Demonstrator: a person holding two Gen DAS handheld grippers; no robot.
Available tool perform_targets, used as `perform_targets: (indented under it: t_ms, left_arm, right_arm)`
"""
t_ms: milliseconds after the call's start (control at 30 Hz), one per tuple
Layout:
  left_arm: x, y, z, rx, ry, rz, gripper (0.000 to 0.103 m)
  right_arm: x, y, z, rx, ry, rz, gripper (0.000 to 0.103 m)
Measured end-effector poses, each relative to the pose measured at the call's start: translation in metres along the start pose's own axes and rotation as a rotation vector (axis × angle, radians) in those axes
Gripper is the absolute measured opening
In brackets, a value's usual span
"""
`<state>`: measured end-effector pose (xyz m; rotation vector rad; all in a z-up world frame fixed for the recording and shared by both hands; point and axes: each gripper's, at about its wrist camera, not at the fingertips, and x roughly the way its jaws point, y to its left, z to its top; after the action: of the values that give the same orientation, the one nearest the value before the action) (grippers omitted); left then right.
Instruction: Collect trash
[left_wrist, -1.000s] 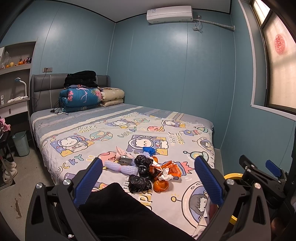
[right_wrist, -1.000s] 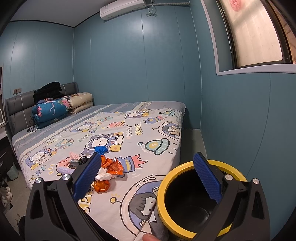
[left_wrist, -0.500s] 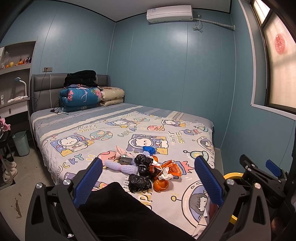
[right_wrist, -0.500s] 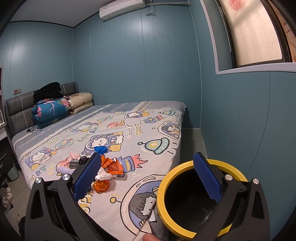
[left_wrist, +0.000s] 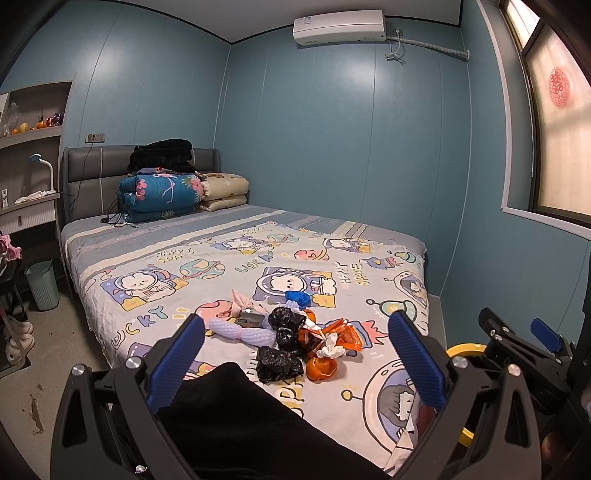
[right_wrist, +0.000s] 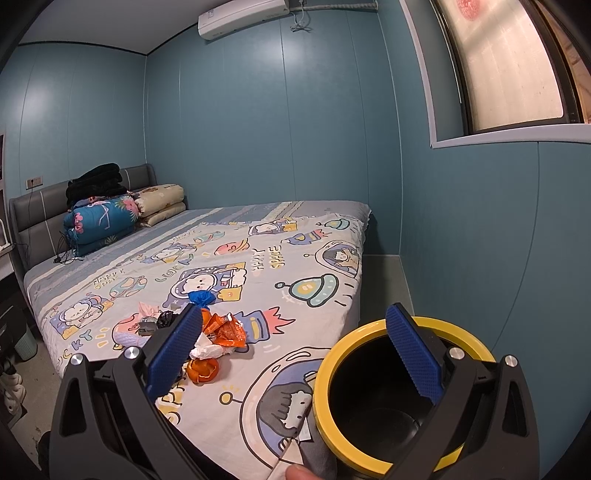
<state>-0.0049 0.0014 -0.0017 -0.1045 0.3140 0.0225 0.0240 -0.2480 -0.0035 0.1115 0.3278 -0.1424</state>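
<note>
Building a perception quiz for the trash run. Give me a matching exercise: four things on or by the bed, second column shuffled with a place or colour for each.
Things:
1. crumpled bag
2. peel
3. bin
4. folded quilt

Descriptions:
A. yellow rim, black inside, off the foot corner of the bed
B. black, nearest piece of the trash pile in the left wrist view
C. orange, at the pile's near edge, by white tissue
D. blue floral, stacked at the headboard

Pairs: 1-B, 2-C, 3-A, 4-D
</note>
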Motion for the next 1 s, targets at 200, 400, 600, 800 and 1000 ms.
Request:
perform_targets:
  t_ms: [200, 400, 600, 800, 1000]
  left_arm:
    - [0.0002, 0.0011, -0.0029, -0.002, 0.004, 0.001, 0.096]
    - [0.0001, 0.0017, -0.0032, -0.003, 0.006, 0.002, 0.096]
    - [-0.0003, 0.0026, -0.004, -0.003, 0.007, 0.002, 0.096]
    - [-0.0001, 0.0024, -0.0044, -0.004, 0.008, 0.001, 0.096]
    - [0.0012, 0.0048, -0.0063, -0.014, 0.018, -0.002, 0.096]
  right_arm:
    - [0.0, -0.0003, 0.0002, 0.001, 0.0, 0.001, 0.095]
    - [-0.0001, -0.0003, -0.0002, 0.002, 0.0, 0.001, 0.095]
    - [0.0, -0.0003, -0.0001, 0.002, 0.001, 0.001, 0.095]
    - [0.0001, -0.0002, -0.0008, 0.003, 0.003, 0.001, 0.095]
    - [0.0045, -0.0012, -0.0028, 0.003, 0.009, -0.016, 0.095]
